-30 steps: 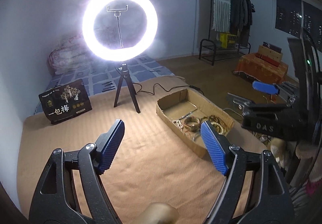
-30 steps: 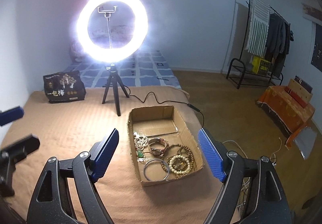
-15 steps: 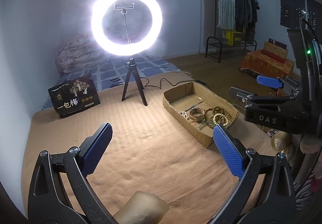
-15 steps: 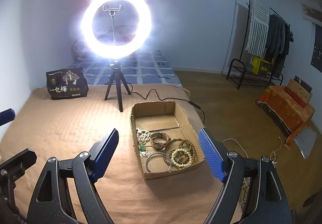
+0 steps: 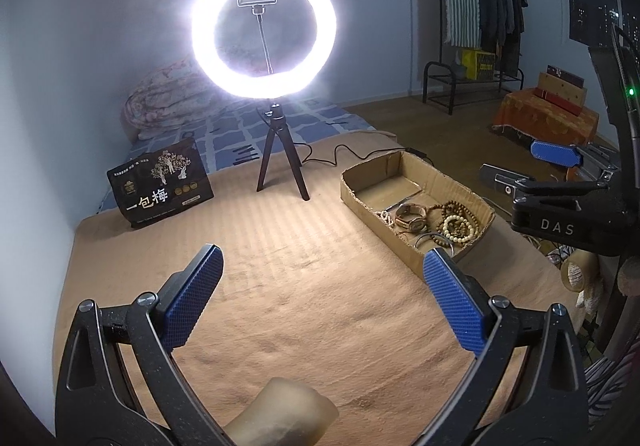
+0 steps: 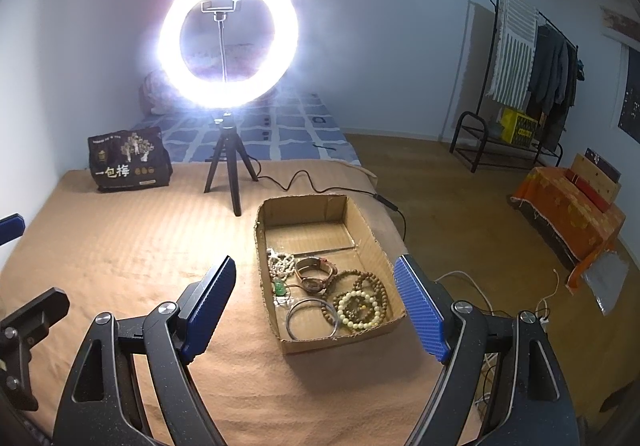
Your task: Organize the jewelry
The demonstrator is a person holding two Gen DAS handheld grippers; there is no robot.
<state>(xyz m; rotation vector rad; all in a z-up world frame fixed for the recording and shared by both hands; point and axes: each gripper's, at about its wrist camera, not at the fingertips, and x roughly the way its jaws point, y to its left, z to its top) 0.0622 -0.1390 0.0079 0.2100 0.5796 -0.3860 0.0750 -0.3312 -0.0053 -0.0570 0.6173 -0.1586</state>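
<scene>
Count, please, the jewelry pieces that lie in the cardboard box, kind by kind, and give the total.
As far as the right wrist view shows, in the cardboard box:
Bead strings: 4 (white, dark brown, pale cream, small brown)
Wristwatch: 1
Metal bangle: 1
Green pendant: 1
Total: 7

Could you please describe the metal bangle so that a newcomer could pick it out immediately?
Find the cardboard box right of the ring light tripod. At its near end lies the metal bangle, the only plain, smooth silver hoop; its neighbours are beaded.
</scene>
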